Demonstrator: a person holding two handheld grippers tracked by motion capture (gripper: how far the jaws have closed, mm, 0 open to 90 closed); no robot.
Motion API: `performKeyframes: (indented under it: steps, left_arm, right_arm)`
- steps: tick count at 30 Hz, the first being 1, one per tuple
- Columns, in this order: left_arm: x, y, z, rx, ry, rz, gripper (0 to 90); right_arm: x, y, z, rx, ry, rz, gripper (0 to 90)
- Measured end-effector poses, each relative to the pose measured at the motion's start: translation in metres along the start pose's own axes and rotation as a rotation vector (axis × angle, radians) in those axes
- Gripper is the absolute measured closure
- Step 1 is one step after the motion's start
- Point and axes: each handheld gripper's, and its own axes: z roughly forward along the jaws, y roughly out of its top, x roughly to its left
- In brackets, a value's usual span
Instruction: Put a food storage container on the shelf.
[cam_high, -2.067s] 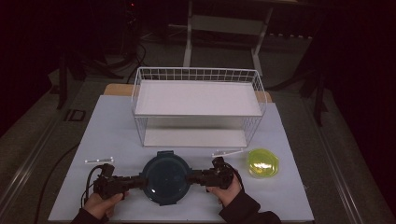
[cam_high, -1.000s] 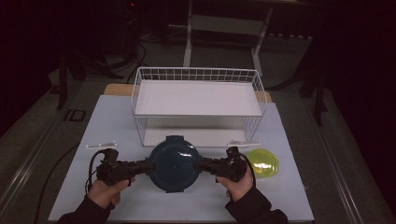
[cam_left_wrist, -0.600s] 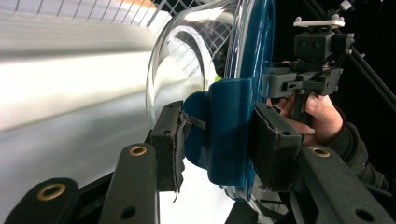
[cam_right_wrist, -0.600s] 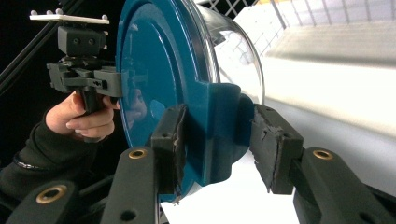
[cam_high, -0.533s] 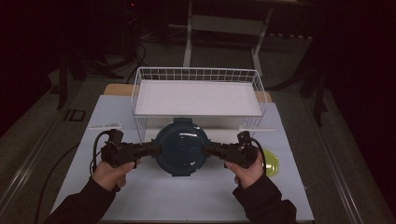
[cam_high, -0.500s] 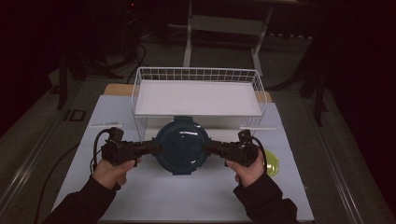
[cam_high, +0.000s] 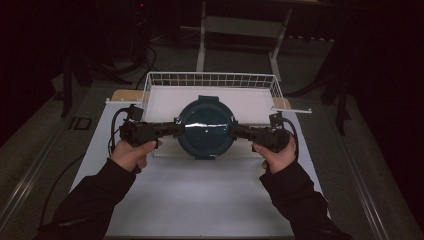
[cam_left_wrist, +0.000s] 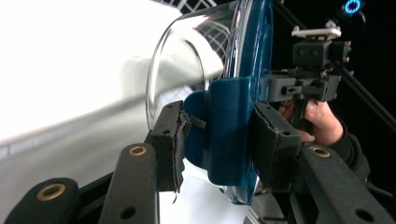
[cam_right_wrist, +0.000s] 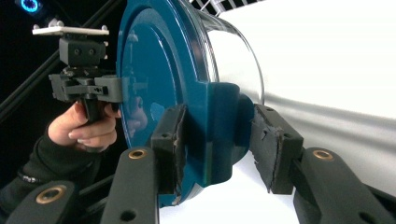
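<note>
Your left gripper (cam_left_wrist: 217, 142) is clamped on the blue side latch of the lidded container (cam_high: 206, 128), one pad on each face of that tab, and your right gripper (cam_right_wrist: 217, 144) is doing the same on the opposite latch. Both pinches sit on the clips, not on the glass body, so that's your weak spot: if a clip flips open under the load, I'd expect the bowl to sag away from the lid or drop out altogether. The left inner pad looks frayed, which may cost you some friction. Uneven hands are the other risk: let one side dip and the container could pivot on the two tabs and swing. Watch the white wire basket (cam_high: 274, 86) too; its front rim could catch the underside if you carry in low.

The container hangs between your two grippers, lid up and roughly level, clear of the table (cam_high: 200, 200), over the basket's near edge.
</note>
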Motion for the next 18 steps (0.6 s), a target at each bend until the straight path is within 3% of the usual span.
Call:
performKeyframes:
  steps: [8,14,17,18]
  left_arm:
    - [0.009,0.023,0.014,-0.027,-0.015,-0.013,56.7]
    - [0.015,0.029,0.021,-0.044,-0.008,-0.039,56.5]
    - [0.015,0.030,0.021,-0.046,-0.008,-0.038,56.4]
    - [0.019,0.031,0.023,-0.041,-0.016,-0.063,56.3]
  right_arm:
    - [-0.009,0.023,-0.004,-0.027,-0.019,0.022,56.2]
    - [-0.020,0.031,-0.001,-0.030,-0.014,0.067,56.2]
    - [-0.020,0.032,-0.002,-0.039,-0.017,0.055,56.2]
    - [-0.021,0.035,-0.002,-0.032,-0.020,0.064,56.2]
